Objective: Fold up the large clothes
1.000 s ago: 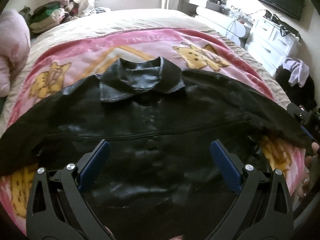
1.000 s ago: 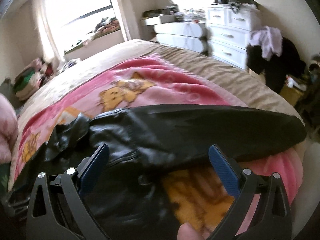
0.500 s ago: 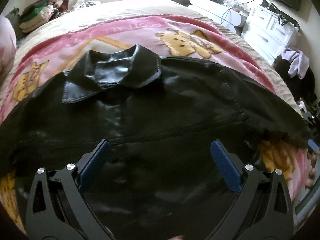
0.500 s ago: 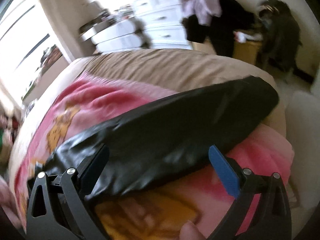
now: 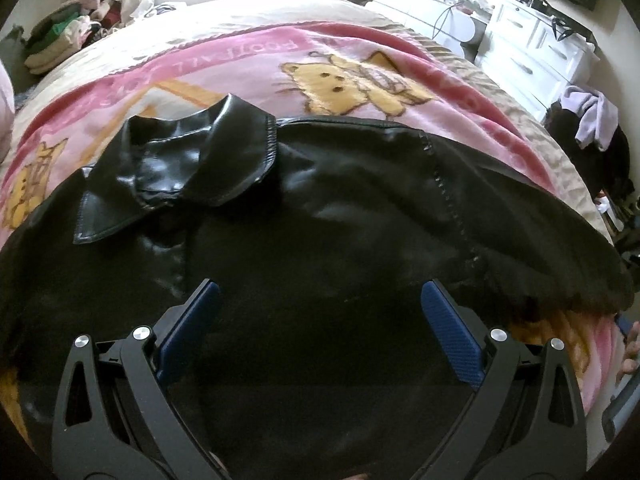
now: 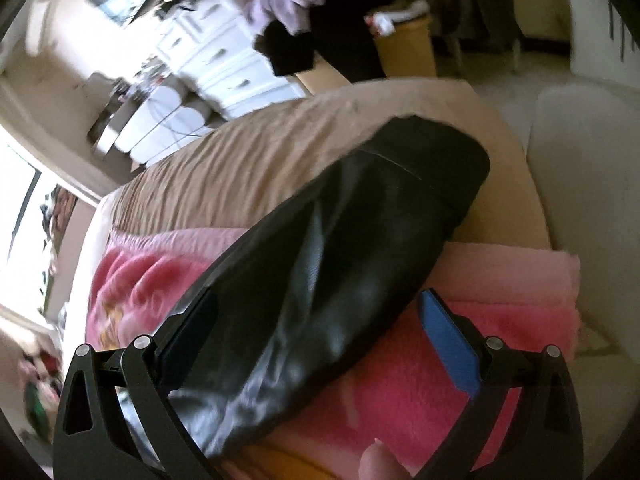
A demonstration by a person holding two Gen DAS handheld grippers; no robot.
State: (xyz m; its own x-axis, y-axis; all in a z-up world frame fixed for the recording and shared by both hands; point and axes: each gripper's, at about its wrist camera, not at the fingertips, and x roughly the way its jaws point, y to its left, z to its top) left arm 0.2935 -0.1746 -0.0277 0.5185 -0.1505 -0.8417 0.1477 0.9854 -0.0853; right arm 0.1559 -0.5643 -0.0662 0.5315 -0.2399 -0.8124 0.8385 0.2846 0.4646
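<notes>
A black leather jacket lies spread flat on a pink cartoon blanket, collar toward the far side. My left gripper is open and empty, hovering over the jacket's chest. The jacket's right sleeve stretches toward the bed's edge in the right wrist view. My right gripper is open and empty, with the sleeve lying between its fingers, not gripped. The sleeve cuff rests on the tan bedspread.
A tan bedspread covers the bed under the blanket. White drawers stand right of the bed with clothes draped nearby. Folded clothes sit at the far left. The bed's edge and a pale cushion are to the right.
My left gripper has moved closer over the jacket and to the right. My right gripper has swung right and rolled toward the sleeve's cuff end. Both stay open.
</notes>
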